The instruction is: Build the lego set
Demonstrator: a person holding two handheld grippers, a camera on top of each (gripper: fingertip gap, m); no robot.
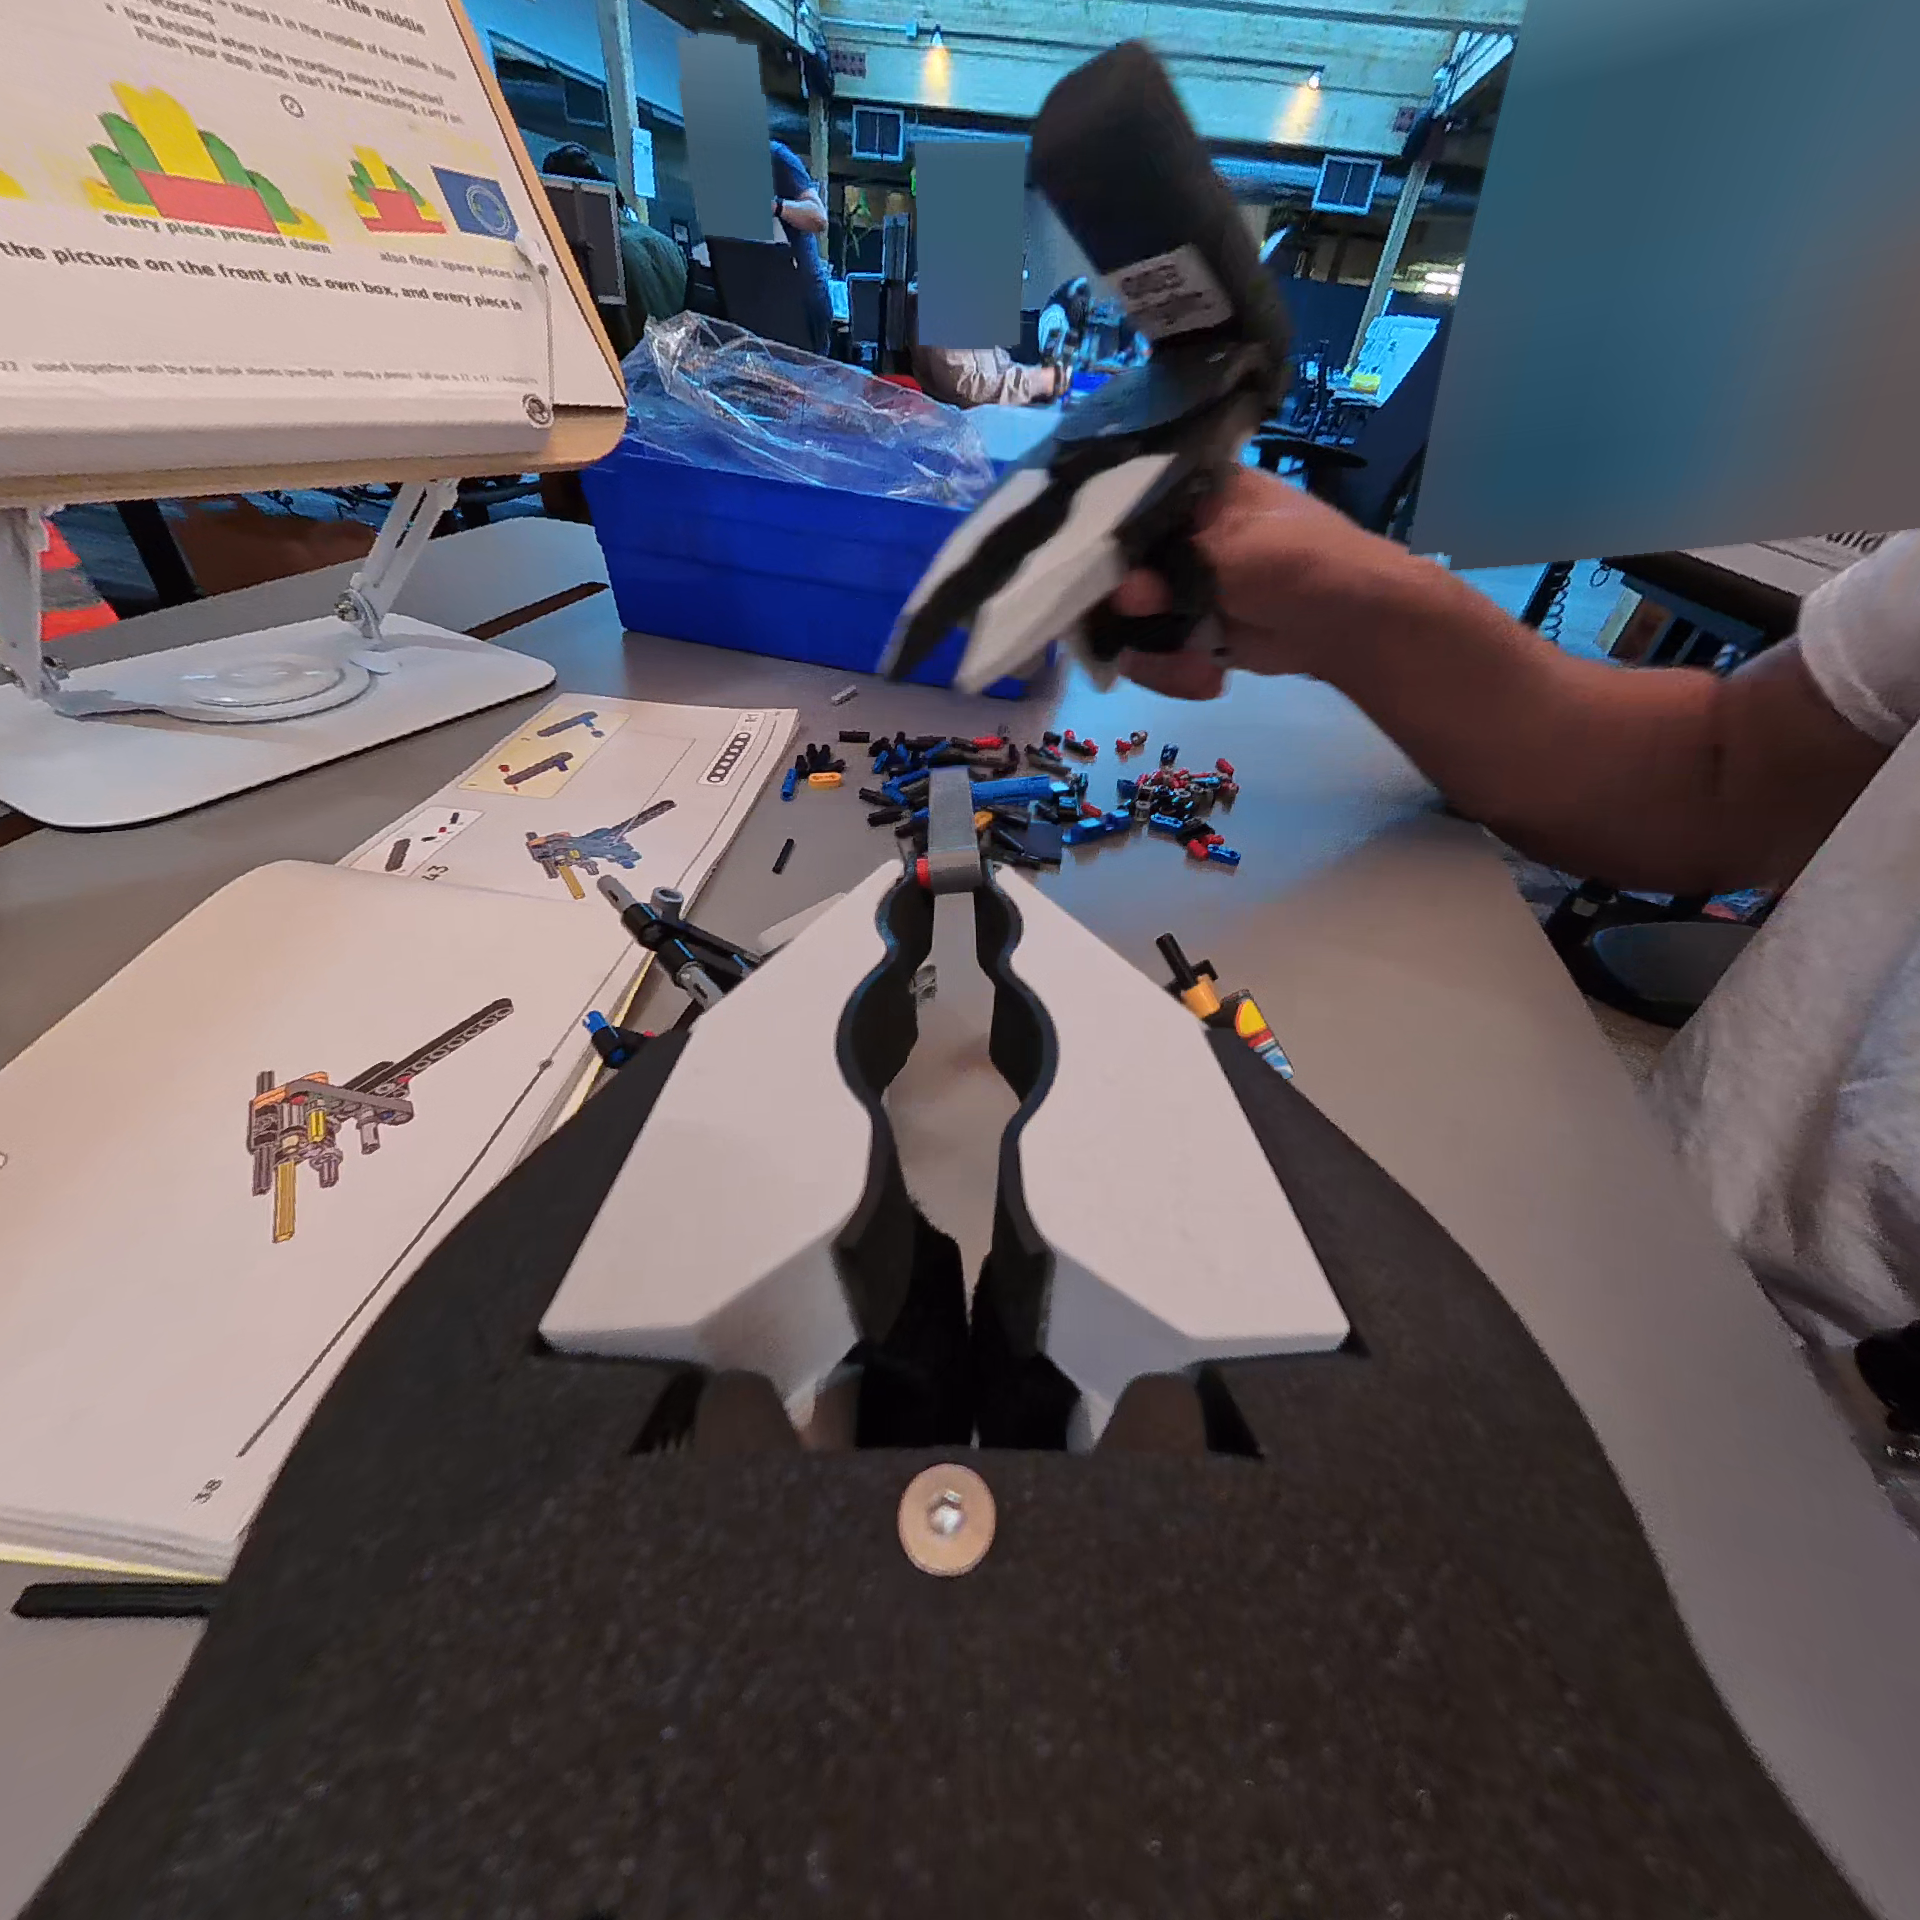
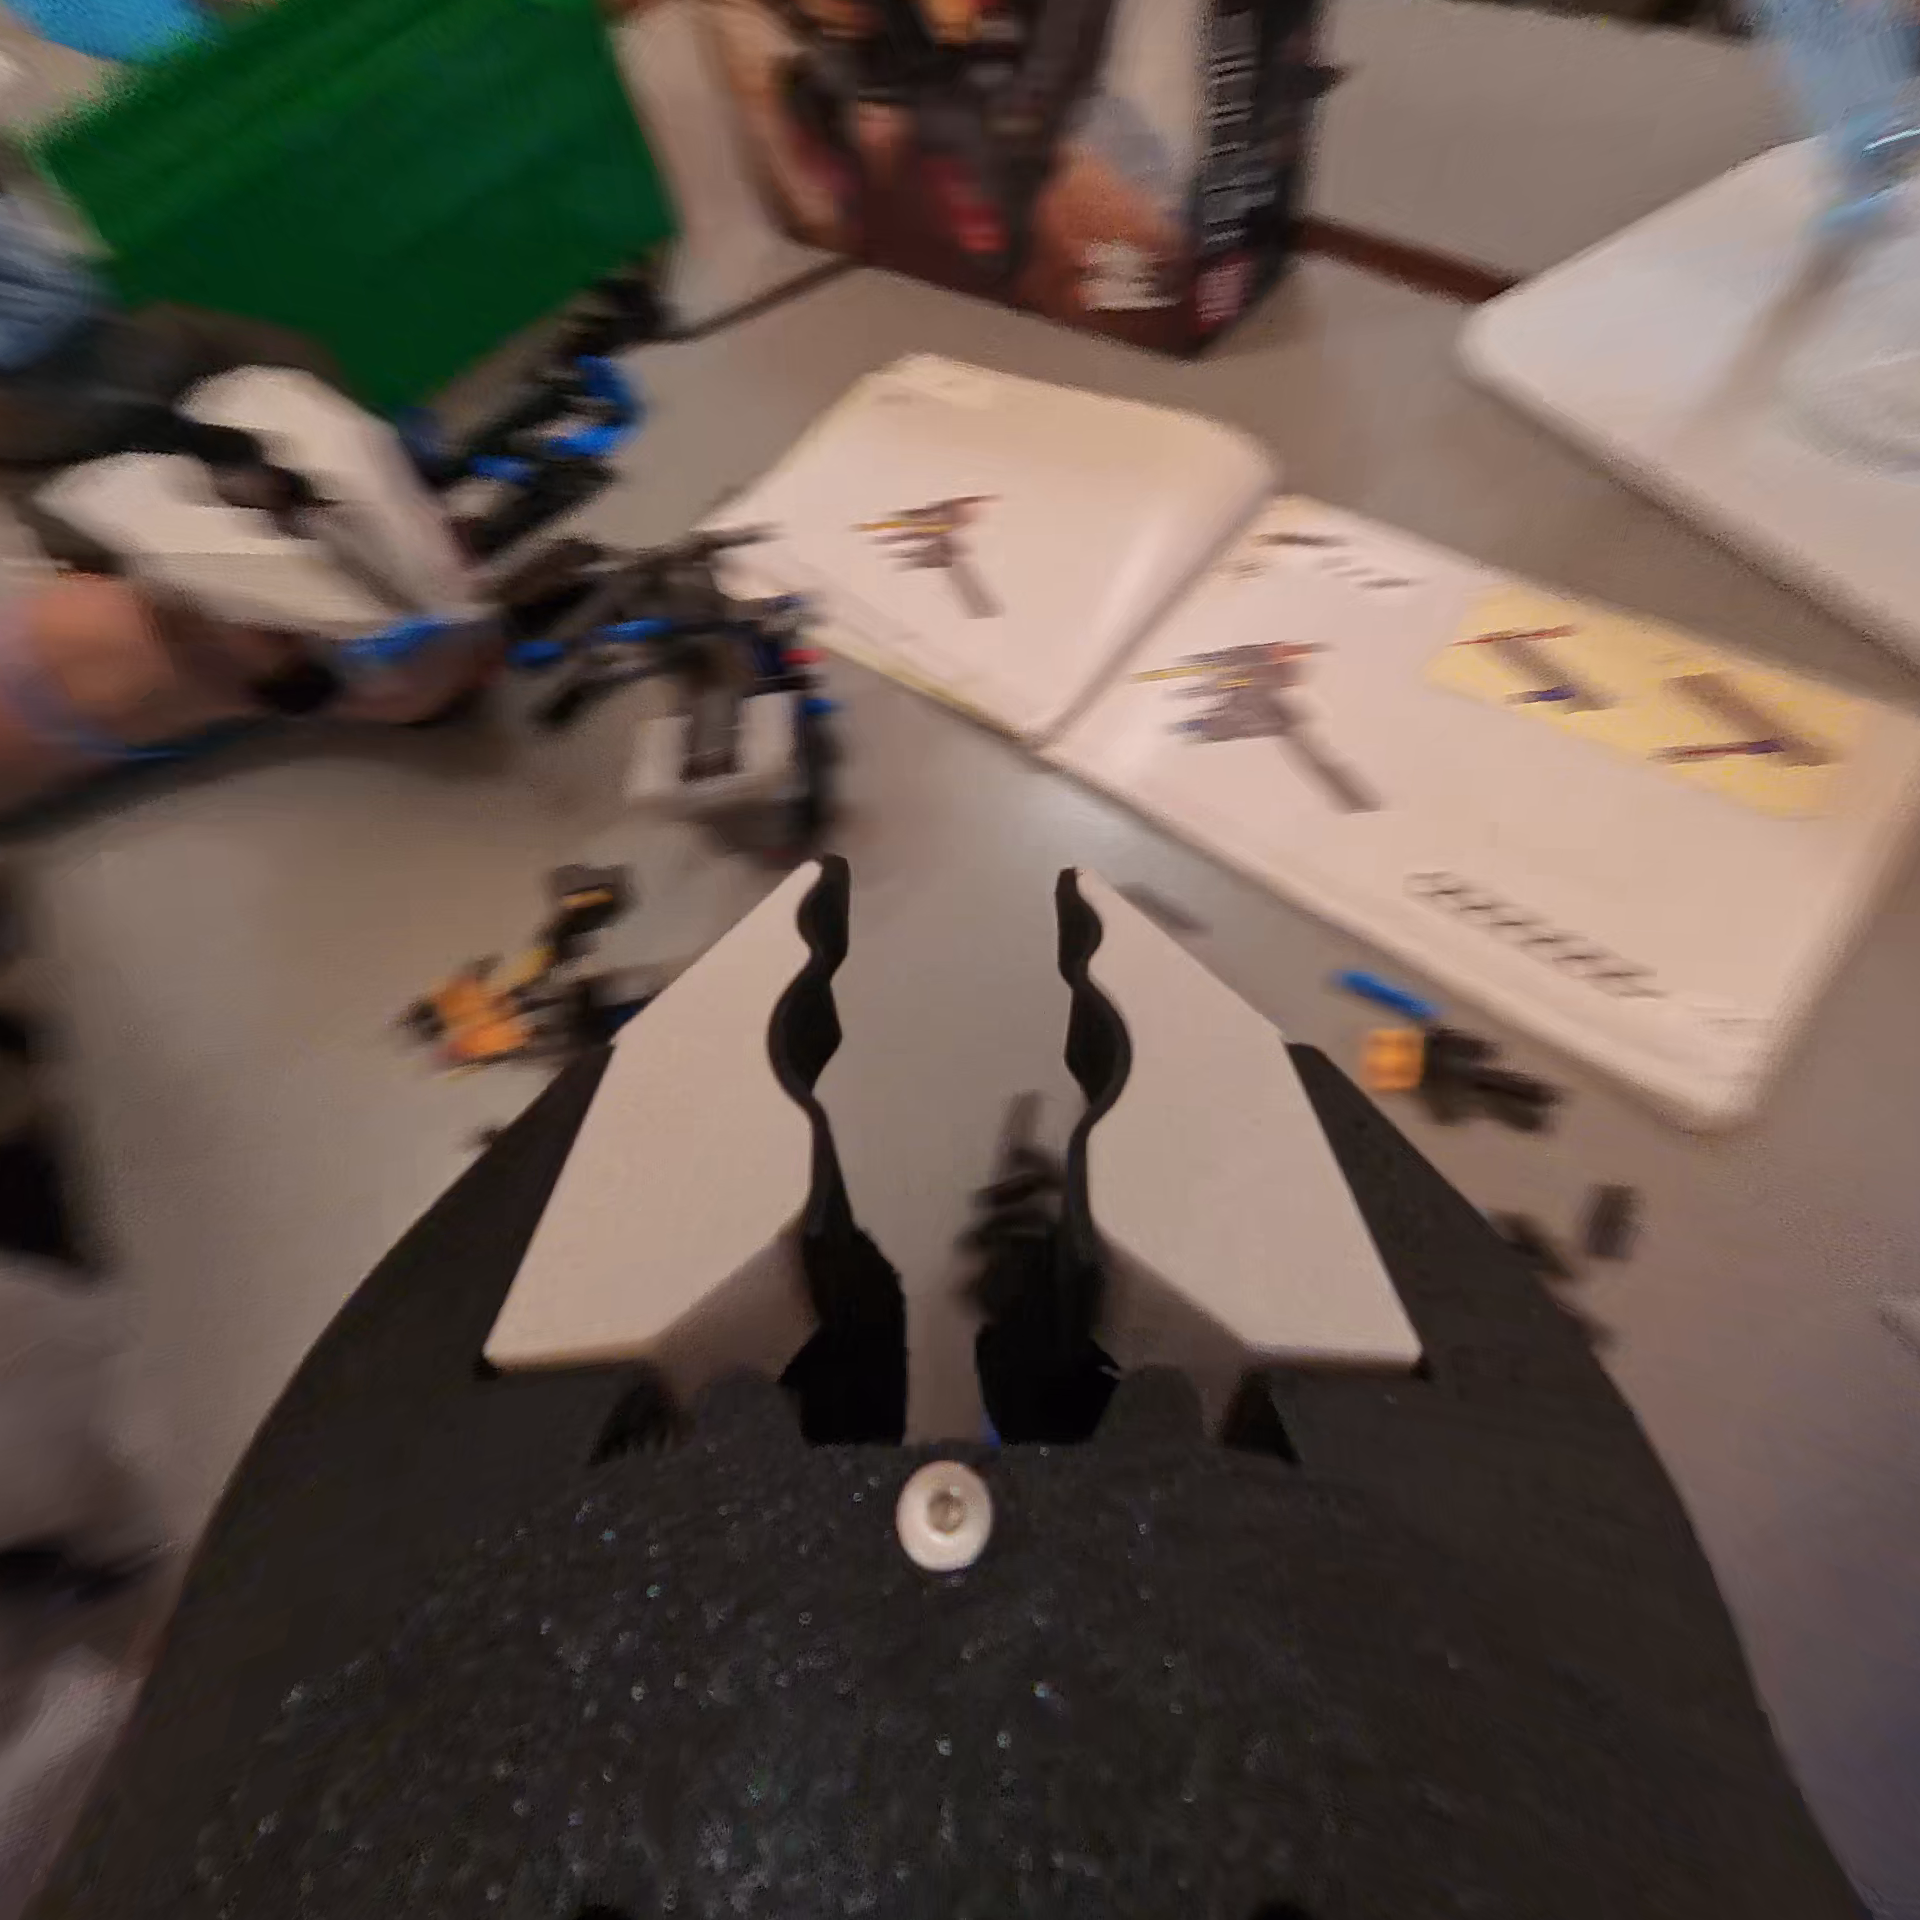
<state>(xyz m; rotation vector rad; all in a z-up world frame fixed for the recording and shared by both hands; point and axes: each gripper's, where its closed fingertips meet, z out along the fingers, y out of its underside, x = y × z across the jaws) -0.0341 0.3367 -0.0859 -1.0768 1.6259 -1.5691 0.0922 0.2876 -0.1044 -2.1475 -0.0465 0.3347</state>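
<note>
My left gripper (image 1: pixel 951 883) is shut on a grey lego beam (image 1: pixel 954 821), which sticks forward out of the fingertips above the table. Beyond it lies a pile of small black, blue and red lego pieces (image 1: pixel 1049 790). A black and grey part-built assembly (image 1: pixel 681 940) lies beside the open instruction booklet (image 1: pixel 312 1091). My right gripper (image 2: pixel 951 883) is open and empty above the table. It also shows in the left wrist view (image 1: pixel 987 592), raised in a hand over the pile. The right wrist view is blurred; it shows the booklet (image 2: pixel 1351 727) and a dark blue-and-black assembly (image 2: pixel 707 665).
A blue bin (image 1: pixel 769 561) with a plastic bag stands behind the pile. A white document stand (image 1: pixel 281 675) is at the left. A yellow-black piece (image 1: pixel 1195 982) lies at the right. A green box (image 2: pixel 364 187) and a dark set box (image 2: pixel 1039 156) stand at the back. The grippers' ends are close to 15 cm from one another.
</note>
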